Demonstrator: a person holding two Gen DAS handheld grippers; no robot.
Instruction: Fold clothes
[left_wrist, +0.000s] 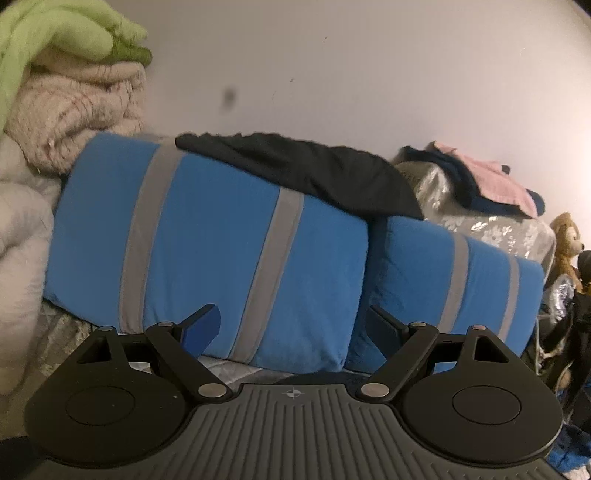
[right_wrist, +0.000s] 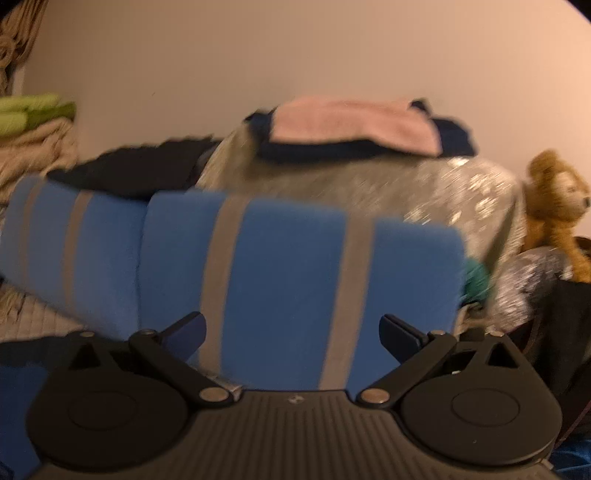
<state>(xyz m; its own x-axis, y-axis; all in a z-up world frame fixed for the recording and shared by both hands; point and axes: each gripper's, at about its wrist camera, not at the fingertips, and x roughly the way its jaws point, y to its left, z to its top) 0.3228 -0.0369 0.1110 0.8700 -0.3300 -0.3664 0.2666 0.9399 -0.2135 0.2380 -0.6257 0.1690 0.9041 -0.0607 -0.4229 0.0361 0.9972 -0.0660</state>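
A black garment (left_wrist: 306, 170) lies draped over the top of two blue pillows with grey stripes (left_wrist: 207, 243); it also shows in the right wrist view (right_wrist: 140, 170). A folded pink cloth on a dark blue one (right_wrist: 354, 125) rests on a silver patterned cover (right_wrist: 369, 184); the pink cloth shows at the right in the left wrist view (left_wrist: 495, 173). My left gripper (left_wrist: 295, 328) is open and empty, facing the pillows. My right gripper (right_wrist: 291, 332) is open and empty in front of the right pillow (right_wrist: 295, 280). The right wrist view is blurred.
A pile of beige and green blankets (left_wrist: 70, 85) stands at the left against the wall. A brown teddy bear (right_wrist: 557, 206) sits at the right. A grey quilted bedspread (left_wrist: 59, 332) lies under the pillows. Dark objects crowd the far right edge.
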